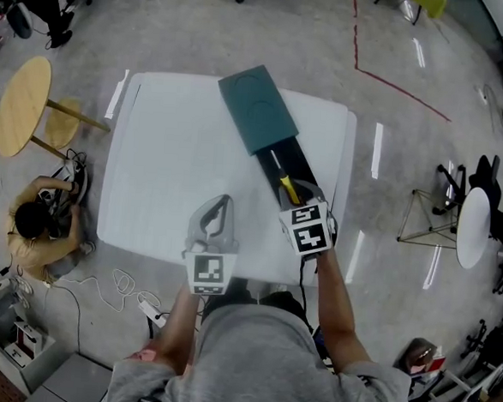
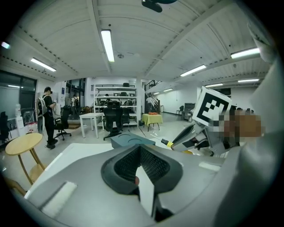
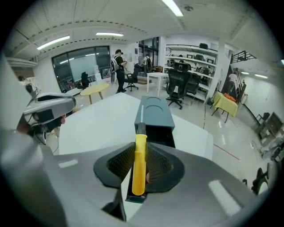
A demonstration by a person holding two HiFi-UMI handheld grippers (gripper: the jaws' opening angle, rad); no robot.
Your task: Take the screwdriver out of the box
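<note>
Screwdriver (image 3: 140, 146) is clamped by its yellow handle between the pads of my right tongs (image 3: 141, 170), its shaft pointing away from me towards the dark green box (image 1: 259, 110). It hangs over the box's pulled-out black tray (image 1: 298, 166), which lies on the white tabletop (image 1: 177, 165). My left tongs (image 1: 219, 204) are closed on nothing, held above the tabletop just left of the tray.
</note>
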